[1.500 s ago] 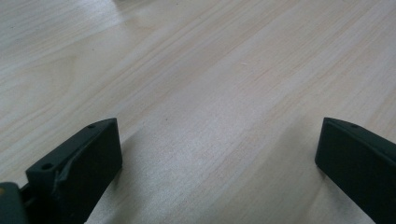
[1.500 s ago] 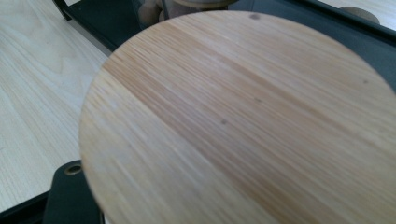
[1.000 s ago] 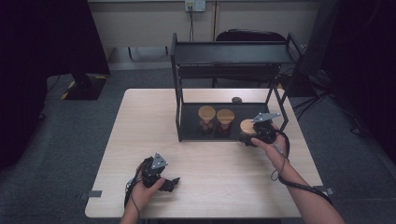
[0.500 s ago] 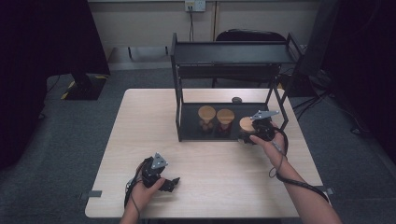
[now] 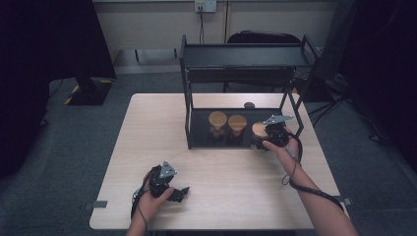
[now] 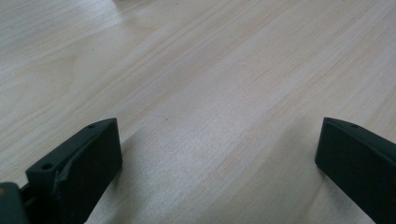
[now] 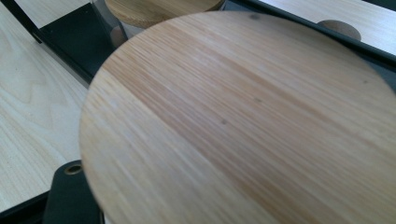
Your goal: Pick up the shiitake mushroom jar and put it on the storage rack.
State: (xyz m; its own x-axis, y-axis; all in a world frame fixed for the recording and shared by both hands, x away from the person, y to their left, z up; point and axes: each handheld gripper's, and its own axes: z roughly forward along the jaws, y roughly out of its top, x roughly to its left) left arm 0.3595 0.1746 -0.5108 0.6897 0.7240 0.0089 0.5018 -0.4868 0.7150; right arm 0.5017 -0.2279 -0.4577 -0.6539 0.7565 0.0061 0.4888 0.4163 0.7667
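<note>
While gripping the third jar [image 5: 259,133] at the right end of the rack's lower shelf [image 5: 196,129], setting it down beside the two jars [image 5: 227,122] already standing there. Right gripper [image 5: 268,138] clamping tight on that jar, bamboo lid [image 7: 243,121] looming right before its camera, one jaw peeking out below the lid's rim. Judging this as the placing step, near its end: jar sitting at or just above the shelf floor, though impossible to tell whether the base is touching. Left gripper [image 5: 181,192] resting idle on the table [image 5: 147,128] near the front edge, jaws spread wide with nothing between them but bare wood. Next, probably lowering the last bit until seated, loosening the jaws, then backing out level toward the person without nudging the neighbouring jar or catching the rack's slanted right-hand brace [image 5: 290,105].
</note>
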